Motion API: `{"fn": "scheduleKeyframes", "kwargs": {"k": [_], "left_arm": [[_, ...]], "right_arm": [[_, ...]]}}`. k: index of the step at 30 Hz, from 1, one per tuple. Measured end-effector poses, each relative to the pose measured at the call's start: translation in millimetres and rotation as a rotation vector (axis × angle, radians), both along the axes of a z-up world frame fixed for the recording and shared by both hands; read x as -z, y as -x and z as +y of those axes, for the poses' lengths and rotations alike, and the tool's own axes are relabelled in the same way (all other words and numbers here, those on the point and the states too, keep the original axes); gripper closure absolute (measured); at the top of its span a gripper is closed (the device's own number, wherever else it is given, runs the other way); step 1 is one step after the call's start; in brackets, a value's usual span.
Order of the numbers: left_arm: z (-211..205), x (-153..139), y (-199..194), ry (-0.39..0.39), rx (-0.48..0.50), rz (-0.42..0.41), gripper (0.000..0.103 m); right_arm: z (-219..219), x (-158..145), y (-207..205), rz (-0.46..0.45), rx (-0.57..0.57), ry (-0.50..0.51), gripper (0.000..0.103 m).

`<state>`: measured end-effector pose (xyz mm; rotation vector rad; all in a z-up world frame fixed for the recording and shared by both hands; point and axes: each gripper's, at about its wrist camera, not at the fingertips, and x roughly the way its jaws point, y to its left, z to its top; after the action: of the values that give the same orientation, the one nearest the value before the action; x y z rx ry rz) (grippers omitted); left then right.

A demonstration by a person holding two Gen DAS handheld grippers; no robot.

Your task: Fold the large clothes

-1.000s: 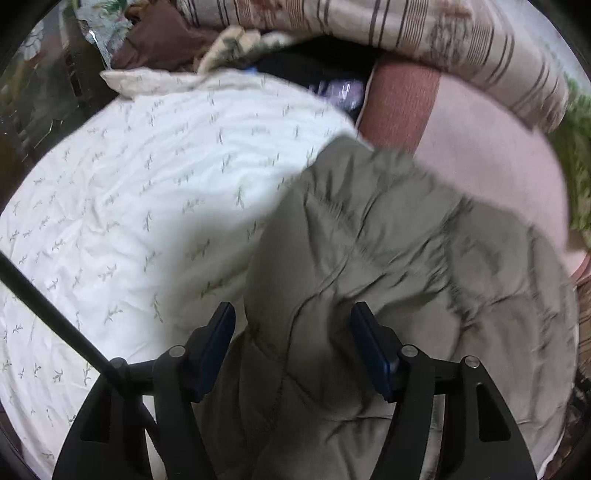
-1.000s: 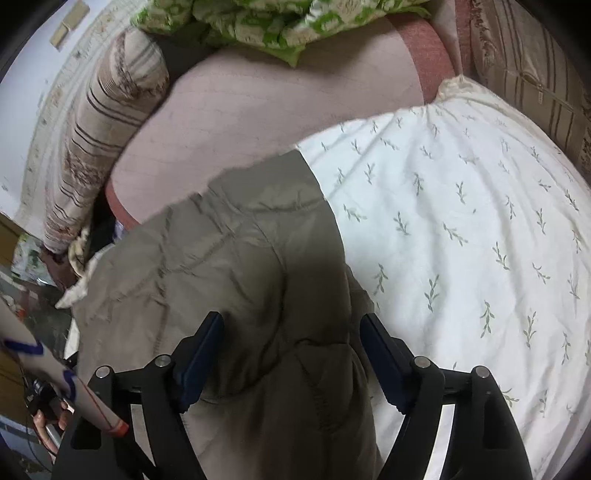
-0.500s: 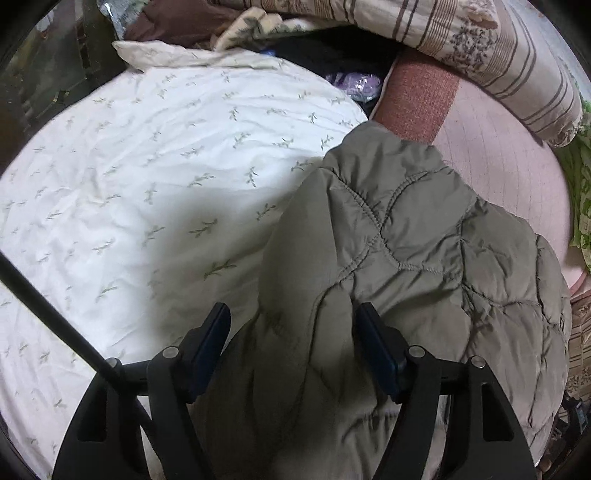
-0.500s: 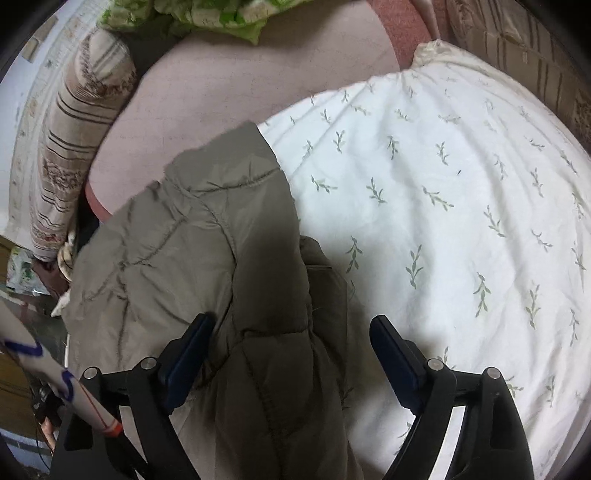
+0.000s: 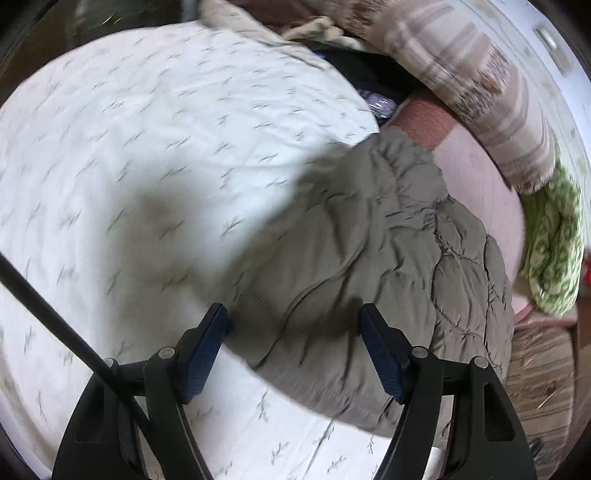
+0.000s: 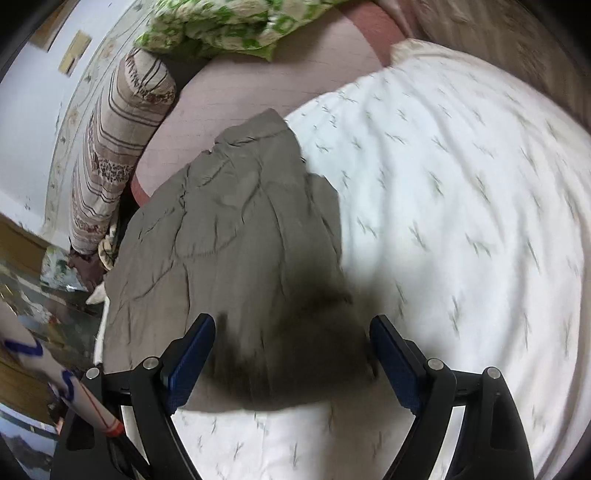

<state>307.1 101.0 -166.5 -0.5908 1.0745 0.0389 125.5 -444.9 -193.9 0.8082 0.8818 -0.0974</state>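
Note:
An olive-grey quilted jacket point(image 5: 388, 258) lies folded in a heap on a white bedspread with a small leaf print point(image 5: 147, 166). My left gripper point(image 5: 295, 350) is open and empty, hovering above the jacket's near left edge. In the right wrist view the jacket point(image 6: 229, 251) lies ahead and to the left on the same bedspread point(image 6: 461, 221). My right gripper point(image 6: 291, 358) is open and empty above the jacket's near edge. Both views are motion-blurred.
A pink mattress point(image 6: 240, 88) lies beyond the bedspread. A striped rolled quilt point(image 6: 118, 147) and a green patterned blanket point(image 6: 221, 33) lie along the wall. Dark clothes point(image 5: 362, 77) sit at the far side. A black cable point(image 5: 55, 314) crosses the left view.
Both grippers have let the jacket fall and pulled back and up. The jacket now lies flat on the bedspread instead of bulging between the fingers.

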Motion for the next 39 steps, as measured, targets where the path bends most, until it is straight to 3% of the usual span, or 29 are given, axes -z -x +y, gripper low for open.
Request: {"fn": "scheduleKeyframes", "kwargs": {"k": [5,8,13,16,20,23,25,27,31,36,39], "left_arm": [[15.4,7.0,24.5,0.053,-0.074,0.015,0.030],[13.1,19.9,11.7,0.053,-0.014,0.062,0.030],[30.9,15.1,7.3,0.092,-0.053,0.042,0.030],[30.8,21.3,-9.8,0.135,-0.016,0.069,0.030],[16.3,36.3,-39.5,0.118,0.073,0.111,0.027],[29.2,39.7,-58.0,0.179,0.092,0.118,0.027],[42.9,36.6,-65.1,0.185,0.056,0.099,0.027],[42.1,39.6,-68.3,0.200,0.080,0.105,0.027],[25.2,60.5,-67.1,0.257,0.121,0.172,0.027],[38.1,80.6,-56.9,0.435,0.057,0.203,0.026],[40.3,81.4,-48.9,0.492,-0.005,0.201,0.025]], "right_arm": [[-8.5,18.9,19.6,0.028,0.041,-0.122,0.013],[-12.5,36.2,12.1,0.066,0.048,-0.200,0.013],[-16.9,29.9,8.6,0.013,0.048,-0.235,0.012],[-17.3,35.0,-6.2,0.063,0.031,-0.239,0.010],[-29.1,38.3,-27.9,0.084,-0.023,-0.230,0.010],[-34.0,56.2,-38.7,0.108,-0.048,-0.312,0.008],[-36.5,70.0,-43.7,0.125,-0.062,-0.382,0.008],[-37.5,73.9,-45.8,0.118,-0.061,-0.426,0.006],[-31.7,67.3,-54.8,0.115,-0.098,-0.377,0.007],[-26.5,62.3,-55.2,0.140,-0.104,-0.325,0.023],[-28.0,62.5,-54.4,0.137,-0.113,-0.338,0.023]]}}
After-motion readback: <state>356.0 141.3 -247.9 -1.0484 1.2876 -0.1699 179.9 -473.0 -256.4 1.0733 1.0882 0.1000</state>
